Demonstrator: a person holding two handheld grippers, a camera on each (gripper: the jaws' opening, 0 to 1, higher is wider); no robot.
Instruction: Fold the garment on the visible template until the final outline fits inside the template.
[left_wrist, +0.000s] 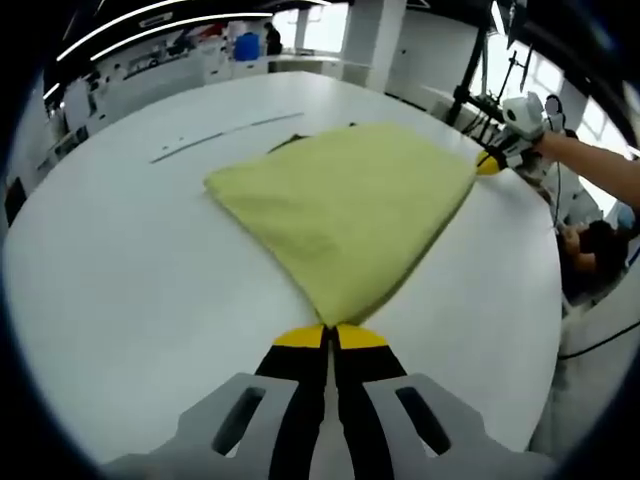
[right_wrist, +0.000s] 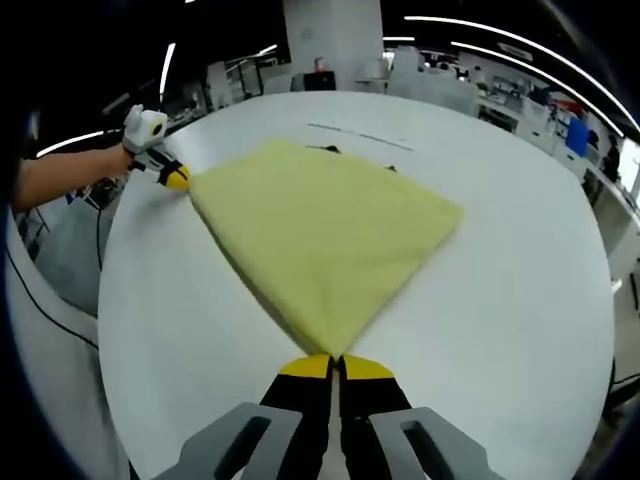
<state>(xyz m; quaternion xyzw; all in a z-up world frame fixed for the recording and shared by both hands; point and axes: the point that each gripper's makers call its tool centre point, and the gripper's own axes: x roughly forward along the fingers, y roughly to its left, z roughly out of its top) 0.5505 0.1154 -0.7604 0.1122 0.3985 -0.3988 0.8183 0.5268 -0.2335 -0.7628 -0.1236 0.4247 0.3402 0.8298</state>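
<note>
Both our grippers, left (left_wrist: 331, 338) and right (right_wrist: 337, 367), pinch neighbouring corners of the yellow garment (left_wrist: 345, 205). It stretches away from both jaws across the white table (left_wrist: 120, 260); dark template (left_wrist: 287, 142) peeks beyond.

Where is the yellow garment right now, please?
The garment lies on the white table, with the left gripper and right gripper each shut on a corner.

Left gripper (left_wrist: 330, 335) low and level, yellow-tipped jaws pressed together on a cloth (left_wrist: 345, 205) corner; also seen far left in the right gripper view, with a bare forearm (right_wrist: 65, 175) behind. Right gripper (right_wrist: 335, 365) likewise clamped on the opposite corner, jaws closed, reaching in at upper right of the left gripper view.
</note>
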